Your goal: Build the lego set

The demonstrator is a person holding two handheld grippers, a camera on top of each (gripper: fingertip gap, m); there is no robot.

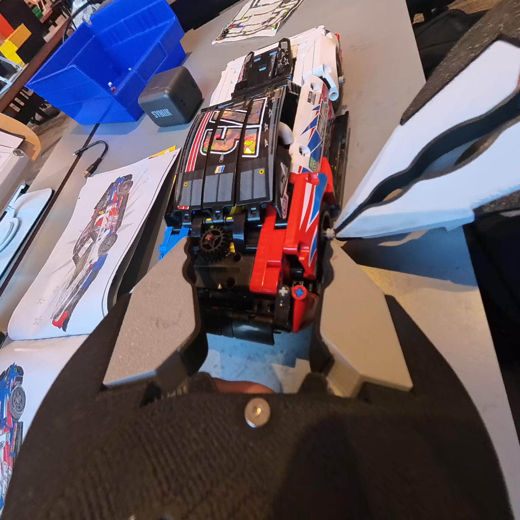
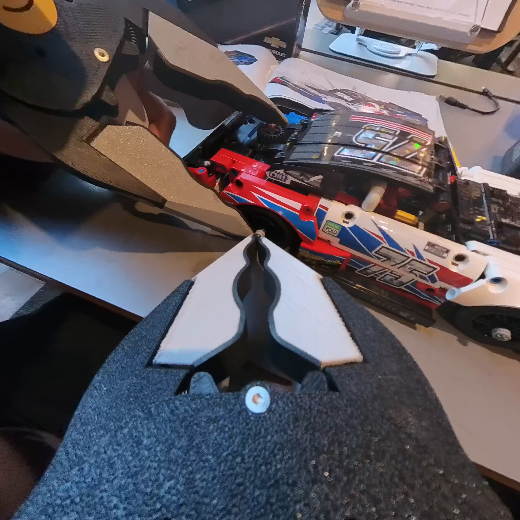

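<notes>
Both grippers meet the Lego race car (image 1: 253,174) on the grey table (image 1: 394,84). Clamped around its rear end, the left gripper (image 1: 254,253) grips the bodywork, while the right gripper (image 2: 258,235) pinches a small grey pin (image 2: 260,232) (at the rear wheel (image 2: 270,225)), fingertips together.

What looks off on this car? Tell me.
The car has a wheel at one end, but the arch near the right tongs has none: only a dark hub, where those tongs pinch a small grey pin. Behind the roof, a black gear sits exposed. It looks unfinished, not damaged.
</notes>
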